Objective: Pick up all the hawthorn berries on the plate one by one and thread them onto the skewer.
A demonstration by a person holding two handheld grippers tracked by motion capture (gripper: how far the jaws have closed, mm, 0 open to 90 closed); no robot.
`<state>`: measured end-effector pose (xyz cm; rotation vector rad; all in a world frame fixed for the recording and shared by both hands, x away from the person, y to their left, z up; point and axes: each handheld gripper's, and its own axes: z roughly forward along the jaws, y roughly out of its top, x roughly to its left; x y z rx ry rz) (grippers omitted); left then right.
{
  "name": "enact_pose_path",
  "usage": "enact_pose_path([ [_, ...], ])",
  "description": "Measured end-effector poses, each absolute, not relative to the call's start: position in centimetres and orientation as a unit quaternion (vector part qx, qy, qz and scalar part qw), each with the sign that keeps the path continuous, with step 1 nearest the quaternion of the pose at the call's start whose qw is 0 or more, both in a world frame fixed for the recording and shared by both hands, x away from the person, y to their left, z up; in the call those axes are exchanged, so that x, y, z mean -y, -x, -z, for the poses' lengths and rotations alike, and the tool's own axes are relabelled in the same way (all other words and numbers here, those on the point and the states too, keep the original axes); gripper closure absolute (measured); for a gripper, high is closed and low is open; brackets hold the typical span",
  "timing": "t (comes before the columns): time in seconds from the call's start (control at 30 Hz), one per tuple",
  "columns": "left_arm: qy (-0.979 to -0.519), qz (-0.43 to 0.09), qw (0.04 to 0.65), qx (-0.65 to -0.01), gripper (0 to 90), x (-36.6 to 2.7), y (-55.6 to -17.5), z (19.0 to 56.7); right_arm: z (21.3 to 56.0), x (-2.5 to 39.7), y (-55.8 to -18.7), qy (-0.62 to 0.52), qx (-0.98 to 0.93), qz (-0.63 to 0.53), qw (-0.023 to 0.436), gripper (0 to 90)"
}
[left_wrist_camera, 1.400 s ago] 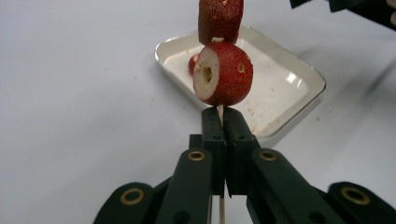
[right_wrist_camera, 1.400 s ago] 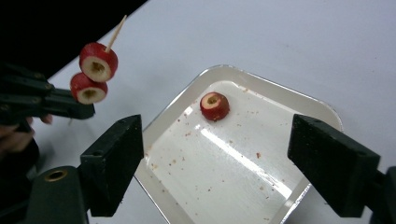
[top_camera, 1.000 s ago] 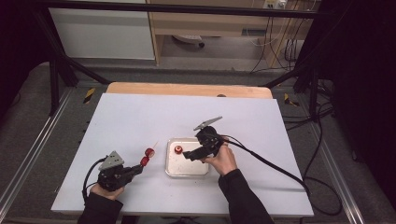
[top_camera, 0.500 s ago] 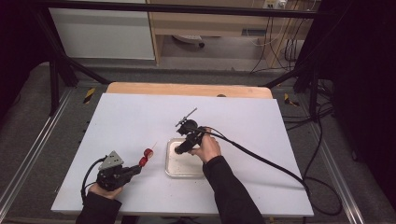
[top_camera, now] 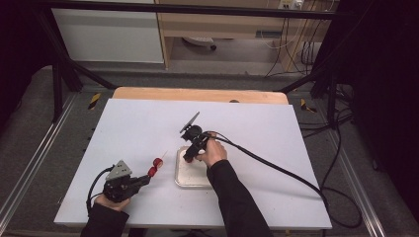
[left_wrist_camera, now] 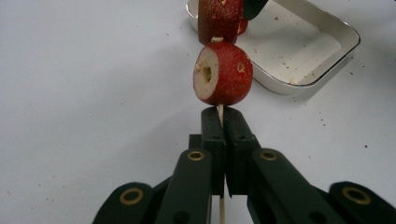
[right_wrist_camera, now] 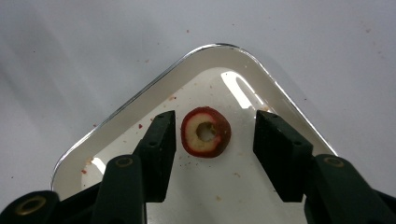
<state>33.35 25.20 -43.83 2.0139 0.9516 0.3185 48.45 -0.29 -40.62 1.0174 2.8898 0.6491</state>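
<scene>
- The white table (top_camera: 138, 128) carries everything; on it, near the middle, sits a shallow white metal tray (top_camera: 185, 177), its floor speckled with red crumbs.
- The right gripper (top_camera: 189, 157) is tipped down over the far left corner of the tray. Its jaws are spread wide, one on each side of a fruit slice, touching nothing.
- The left gripper (top_camera: 145, 179) lies low near the table's front left, pointing toward the tray. Its jaws are pressed together, pinching the near end of a thin wooden skewer (left_wrist_camera: 219, 113).
- The skewer's long axis runs straight out from the left gripper, away from the person and slightly right in the high view, its bare tip (top_camera: 165, 153) aimed past the tray's left edge.
- Two red fruit pieces (top_camera: 155, 167) are threaded on the skewer, one behind the other, just beyond the jaw tips; the nearer one (left_wrist_camera: 223, 73) shows a pale cut face with a cored hole.
- The loose fruit slice (right_wrist_camera: 206, 132) lies flat on the tray floor near its corner, red-skinned, pale inside, with a round hole facing up.
</scene>
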Motion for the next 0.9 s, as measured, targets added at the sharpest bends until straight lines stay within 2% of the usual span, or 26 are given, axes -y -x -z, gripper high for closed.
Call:
enact_pose_path([
  [0.5, -0.809, -0.128, 0.43, -0.381, 88.2, -25.2, -33.36, 43.85, 41.32, 0.1, -49.04, -0.35, -0.914, -0.201, -0.039, 59.7],
  [0.9, -0.809, -0.129, 0.43, -0.38, 88.2, -25.17, -33.33, 43.83, 41.03, 0.2, -49.03, -0.36, -0.907, -0.213, -0.04, 62.6],
])
